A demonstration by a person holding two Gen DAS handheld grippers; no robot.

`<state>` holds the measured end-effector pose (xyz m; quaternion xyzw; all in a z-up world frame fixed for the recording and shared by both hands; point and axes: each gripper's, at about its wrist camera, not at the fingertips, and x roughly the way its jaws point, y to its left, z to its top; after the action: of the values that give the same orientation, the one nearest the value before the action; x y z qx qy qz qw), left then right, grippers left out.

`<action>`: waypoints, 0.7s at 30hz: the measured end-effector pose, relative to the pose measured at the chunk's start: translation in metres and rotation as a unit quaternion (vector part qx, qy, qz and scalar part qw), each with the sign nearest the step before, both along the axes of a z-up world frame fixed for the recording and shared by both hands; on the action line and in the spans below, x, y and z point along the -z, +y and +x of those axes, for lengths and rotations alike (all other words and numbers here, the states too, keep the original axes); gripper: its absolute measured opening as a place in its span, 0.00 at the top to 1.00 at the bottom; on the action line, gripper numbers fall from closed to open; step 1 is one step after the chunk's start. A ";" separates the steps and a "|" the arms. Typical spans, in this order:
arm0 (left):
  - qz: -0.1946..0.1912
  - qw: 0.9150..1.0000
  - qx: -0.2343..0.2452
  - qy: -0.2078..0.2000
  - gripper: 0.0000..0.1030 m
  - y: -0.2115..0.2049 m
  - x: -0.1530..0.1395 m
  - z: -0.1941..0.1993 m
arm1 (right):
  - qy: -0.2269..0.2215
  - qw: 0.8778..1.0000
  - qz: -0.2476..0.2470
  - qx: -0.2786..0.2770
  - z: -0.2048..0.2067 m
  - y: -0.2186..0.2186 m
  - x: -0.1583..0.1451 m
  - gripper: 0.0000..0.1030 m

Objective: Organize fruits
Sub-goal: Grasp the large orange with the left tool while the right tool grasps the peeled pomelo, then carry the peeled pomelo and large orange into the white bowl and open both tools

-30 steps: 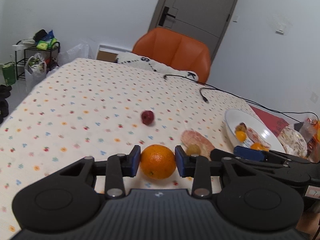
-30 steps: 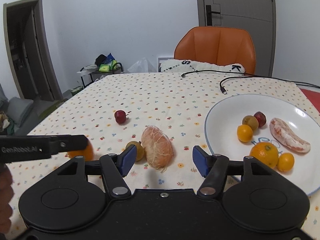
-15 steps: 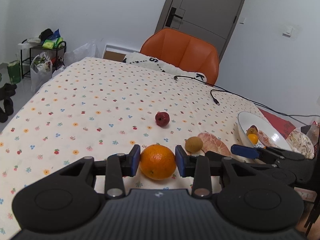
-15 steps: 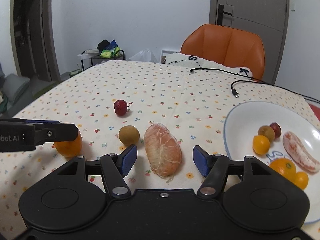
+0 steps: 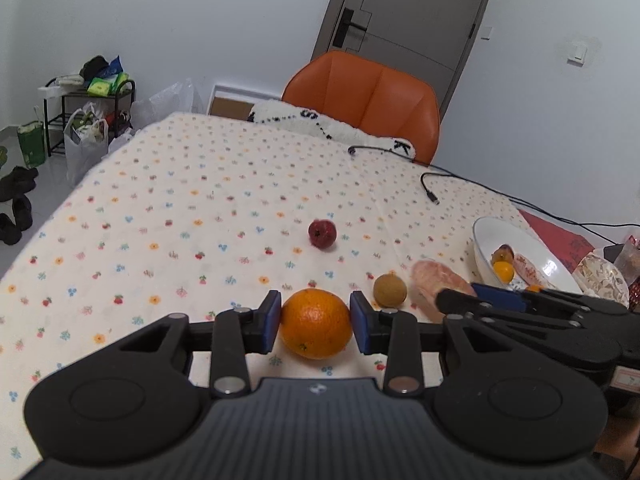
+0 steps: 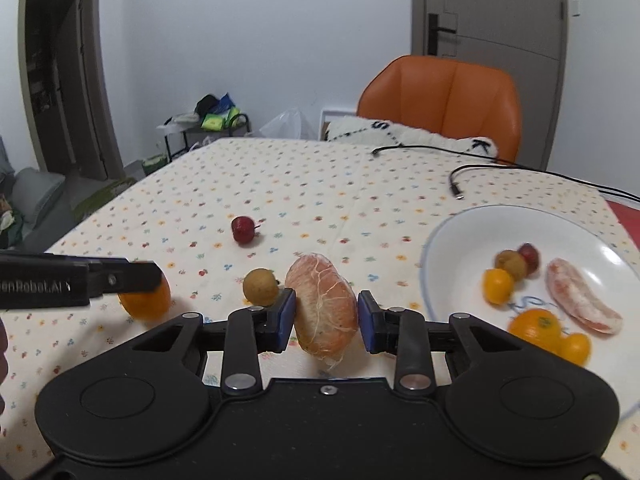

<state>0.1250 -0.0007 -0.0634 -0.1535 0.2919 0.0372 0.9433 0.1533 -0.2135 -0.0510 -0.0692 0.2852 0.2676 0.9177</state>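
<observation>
plate (image 6: 448, 232): five or so fruits in | left gripper (image 5: 315, 322) clamps orange (image 5: 315, 328) on table | right gripper (image 6: 327, 316) closing round peeled pomelo segment (image 6: 326, 306), contact unclear | left: brown fruit (image 6: 261, 287), red fruit (image 6: 243, 229)

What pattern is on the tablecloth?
Cream tablecloth with small scattered flowers and cherries; clearest in the left wrist view.

Orange orange (image 5: 315, 329), floral tablecloth (image 5: 192, 216), white plate (image 6: 472, 240).
</observation>
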 end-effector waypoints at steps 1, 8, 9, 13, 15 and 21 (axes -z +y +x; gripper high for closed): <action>0.003 1.000 0.001 -0.006 0.66 -0.001 -0.003 -0.001 | -0.001 1.000 0.004 0.005 -0.001 -0.005 -0.002 0.69; 0.012 0.999 0.020 -0.022 0.66 -0.019 -0.017 0.002 | -0.013 0.998 0.040 0.042 -0.007 -0.048 -0.015 0.69; 0.013 0.999 0.023 -0.025 0.66 -0.023 -0.018 0.003 | -0.015 0.998 0.045 0.047 -0.007 -0.054 -0.017 0.69; 0.018 0.999 0.032 -0.031 0.66 -0.035 -0.025 0.006 | -0.025 0.996 0.056 0.063 -0.007 -0.073 -0.023 0.69; 0.020 0.999 0.033 -0.033 0.66 -0.039 -0.029 0.009 | -0.028 0.995 0.064 0.070 -0.008 -0.082 -0.026 0.69; 0.030 0.997 0.051 -0.048 0.66 -0.057 -0.042 0.017 | -0.037 0.992 0.077 0.092 -0.009 -0.105 -0.027 0.69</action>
<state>0.1417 -0.0578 -0.0218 -0.1118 0.2521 -0.0094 0.9612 0.1446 -0.3186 -0.0236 0.0183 0.2352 0.2006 0.9508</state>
